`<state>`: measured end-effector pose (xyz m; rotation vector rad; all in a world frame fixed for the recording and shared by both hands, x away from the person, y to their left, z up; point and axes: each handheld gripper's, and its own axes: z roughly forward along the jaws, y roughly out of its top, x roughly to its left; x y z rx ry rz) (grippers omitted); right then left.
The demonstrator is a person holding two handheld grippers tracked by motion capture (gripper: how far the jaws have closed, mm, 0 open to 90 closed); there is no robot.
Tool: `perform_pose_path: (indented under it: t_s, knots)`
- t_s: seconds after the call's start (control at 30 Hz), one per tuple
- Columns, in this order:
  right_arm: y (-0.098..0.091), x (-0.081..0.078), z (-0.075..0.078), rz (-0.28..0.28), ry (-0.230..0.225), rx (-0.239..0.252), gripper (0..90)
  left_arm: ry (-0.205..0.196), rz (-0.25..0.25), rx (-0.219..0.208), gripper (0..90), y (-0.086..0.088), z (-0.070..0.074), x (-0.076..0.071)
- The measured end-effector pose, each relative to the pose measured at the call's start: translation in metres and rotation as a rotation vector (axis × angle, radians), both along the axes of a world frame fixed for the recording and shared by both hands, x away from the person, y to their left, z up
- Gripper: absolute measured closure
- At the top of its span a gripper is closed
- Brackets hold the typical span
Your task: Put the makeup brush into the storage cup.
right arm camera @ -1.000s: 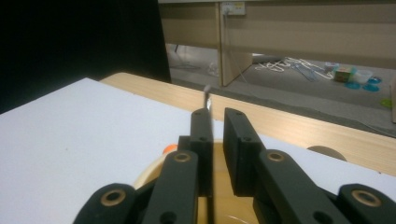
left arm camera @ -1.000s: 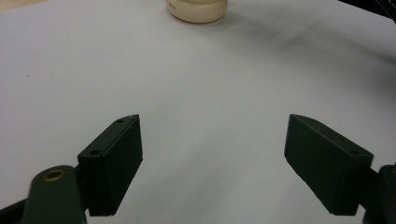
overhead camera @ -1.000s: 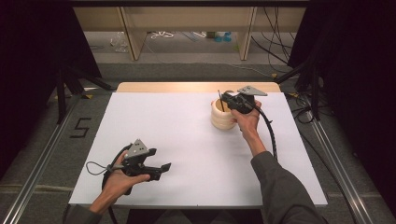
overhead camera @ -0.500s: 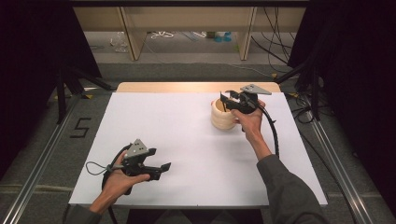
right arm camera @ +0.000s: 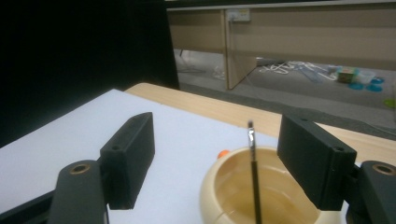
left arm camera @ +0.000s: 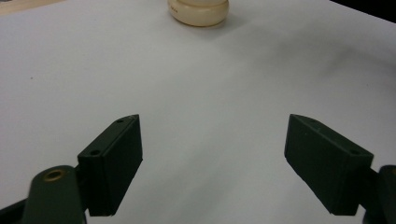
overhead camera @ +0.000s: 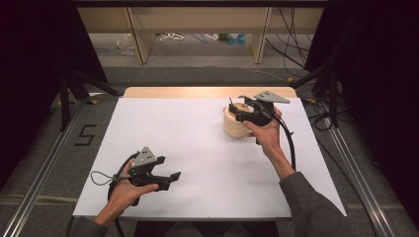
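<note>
Right gripper [overhead camera: 236, 109] has just been opening, so its jaws are spread now with nothing pinched. It hangs right over the cream pot [overhead camera: 233, 124] at the far right of the white table [overhead camera: 197, 148]. Through its own camera I see a thin brush [right arm camera: 253, 182] standing nearly upright inside the pot, its tip poking up between my jaws but touching neither. So the brush lies straight below, long axis vertical. Left gripper [overhead camera: 165, 178] is spread wide too, empty, well apart at the near left, so my right is the closer one.
</note>
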<state>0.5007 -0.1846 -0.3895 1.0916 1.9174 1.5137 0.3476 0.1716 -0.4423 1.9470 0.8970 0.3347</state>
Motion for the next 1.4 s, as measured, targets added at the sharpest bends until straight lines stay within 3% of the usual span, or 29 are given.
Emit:
perform_pose_path:
  t_s: [0.33,0.57,0.67,0.7,0.83,0.87,0.9,1.03,1.4]
  knots:
    - [0.006,-0.021,0.002,0.04,0.001,0.002,24.5,-0.006,0.003,0.002,18.7,0.001,0.001,0.0]
    - [0.008,-0.033,-0.003,0.07,0.029,0.005,22.8,-0.009,0.003,0.004,18.6,0.001,0.001,0.0]
    - [0.009,-0.035,-0.005,0.075,0.001,-0.007,22.8,-0.008,0.003,0.003,18.7,0.001,0.001,0.0]
    - [0.01,-0.037,-0.006,0.081,0.024,0.001,22.8,-0.01,0.001,0.003,18.6,0.001,0.0,0.0]
    - [0.011,-0.04,-0.007,0.082,0.019,-0.004,22.3,-0.01,0.001,0.002,18.6,0.001,0.001,0.0]
    - [0.012,-0.041,-0.007,0.086,0.038,-0.002,22.1,-0.008,0.004,0.0,18.6,0.001,0.001,0.0]
    - [0.013,-0.043,-0.008,0.092,0.017,-0.006,21.6,-0.008,0.005,0.0,18.6,0.001,0.001,0.0]
    - [0.015,-0.05,-0.01,0.098,0.044,-0.01,20.7,-0.011,0.003,-0.001,18.6,0.001,0.001,0.0]
    - [0.018,-0.062,-0.015,0.115,0.053,-0.005,17.3,-0.011,0.001,0.002,18.6,0.0,0.001,-0.001]
